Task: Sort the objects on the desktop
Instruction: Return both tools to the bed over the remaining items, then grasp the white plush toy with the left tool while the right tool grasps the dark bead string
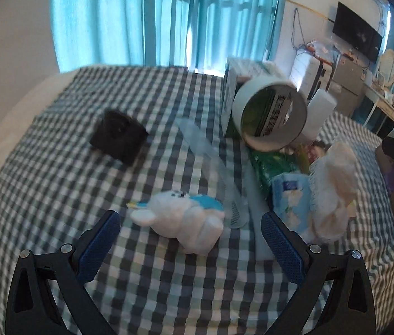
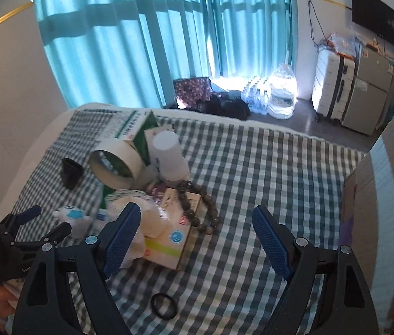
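My left gripper (image 1: 190, 224) is open, its blue pads on either side of a small white and blue plush toy (image 1: 181, 220) lying on the checked cloth (image 1: 57, 195); the toy also shows in the right wrist view (image 2: 71, 215). A clear ruler (image 1: 213, 167), a black cup (image 1: 118, 136) and a roll of white tape (image 1: 269, 117) lie beyond it. My right gripper (image 2: 197, 223) is open and empty above the cloth, to the right of a flat box (image 2: 169, 237) with a bead bracelet (image 2: 199, 206) on it. A black hair tie (image 2: 164, 306) lies below it.
A pile holds a green-white box (image 2: 138, 134), a white bottle (image 2: 169, 156), tissue packs (image 1: 291, 195) and a crumpled white bag (image 1: 333, 192). An open cardboard box (image 2: 386, 209) stands at the right. The bed's far edge drops to a floor with bags and a suitcase (image 2: 330, 95).
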### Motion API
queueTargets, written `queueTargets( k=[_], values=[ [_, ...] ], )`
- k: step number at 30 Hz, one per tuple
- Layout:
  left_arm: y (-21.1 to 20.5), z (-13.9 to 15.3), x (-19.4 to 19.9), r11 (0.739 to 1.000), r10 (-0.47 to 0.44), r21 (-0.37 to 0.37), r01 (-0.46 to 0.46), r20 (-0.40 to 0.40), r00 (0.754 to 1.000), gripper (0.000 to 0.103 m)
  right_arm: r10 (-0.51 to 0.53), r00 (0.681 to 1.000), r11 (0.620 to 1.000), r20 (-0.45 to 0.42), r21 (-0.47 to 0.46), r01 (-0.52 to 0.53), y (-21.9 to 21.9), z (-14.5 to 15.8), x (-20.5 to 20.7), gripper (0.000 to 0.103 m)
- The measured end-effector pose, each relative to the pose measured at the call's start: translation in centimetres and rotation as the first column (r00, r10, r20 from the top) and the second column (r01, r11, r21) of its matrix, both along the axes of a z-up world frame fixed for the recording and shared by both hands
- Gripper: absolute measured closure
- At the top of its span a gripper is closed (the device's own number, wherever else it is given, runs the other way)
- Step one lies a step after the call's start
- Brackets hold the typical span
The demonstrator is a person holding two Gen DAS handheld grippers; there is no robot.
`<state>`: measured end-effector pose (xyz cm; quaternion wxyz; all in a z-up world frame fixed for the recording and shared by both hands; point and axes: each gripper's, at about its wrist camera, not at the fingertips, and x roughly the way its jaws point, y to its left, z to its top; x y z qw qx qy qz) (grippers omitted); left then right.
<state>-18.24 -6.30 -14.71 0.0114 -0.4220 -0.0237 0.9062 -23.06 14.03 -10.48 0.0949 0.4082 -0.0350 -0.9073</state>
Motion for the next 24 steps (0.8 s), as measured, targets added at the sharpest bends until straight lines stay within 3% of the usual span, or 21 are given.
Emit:
queueTargets(
  k=[3, 6, 10, 13, 16, 17, 21, 24],
  values=[
    [-0.4, -1.0, -0.4, 1.0, 0.019, 0.003, -0.019, 0.034, 0.999, 0.0, 0.019, 0.999, 1.0, 0.042, 0.003, -0.019, -0.2, -1.8, -1.9, 0.023],
    [-1.2, -1.5, -0.7, 0.998, 0.054, 0.033, -0.055, 0.05, 0.997, 0.0, 0.059, 0.996, 0.998, 0.069, 0.021, -0.06, -1.3, -3.3, -3.7, 0.031],
    [-2.4, -1.8, -0.7, 0.993, 0.094, 0.071, -0.097, 0.049, 0.994, 0.0, 0.096, 0.99, 0.995, 0.103, 0.032, -0.1, -2.3, -4.8, -4.9, 0.051],
    [-2.9, -2.2, -0.8, 0.987, 0.104, 0.118, -0.111, 0.066, 0.992, 0.0, 0.094, 0.986, 0.994, 0.134, 0.035, -0.1, -2.0, -6.0, -4.9, 0.055],
    [-2.3, -2.5, -0.9, 0.991, 0.083, 0.097, -0.09, 0.069, 0.994, 0.0, 0.085, 0.986, 0.996, 0.144, -0.01, -0.085, -1.2, -6.0, -4.9, 0.058],
    [-2.0, -2.5, -1.0, 0.994, 0.073, 0.082, -0.078, 0.063, 0.995, 0.0, 0.08, 0.986, 0.997, 0.148, -0.013, -0.079, -0.9, -5.9, -4.9, 0.064],
    [-1.2, -3.1, -1.4, 0.996, 0.077, -0.052, -0.074, 0.072, 0.994, 0.0, 0.049, 0.988, 0.999, 0.145, 0.005, -0.05, -0.3, -5.7, -4.8, 0.072],
    [-2.1, -3.4, -1.6, 0.994, 0.109, -0.018, -0.108, 0.062, 0.992, 0.0, 0.02, 0.99, 0.999, 0.138, 0.038, -0.026, -0.3, -5.6, -4.7, 0.072]
  ],
)
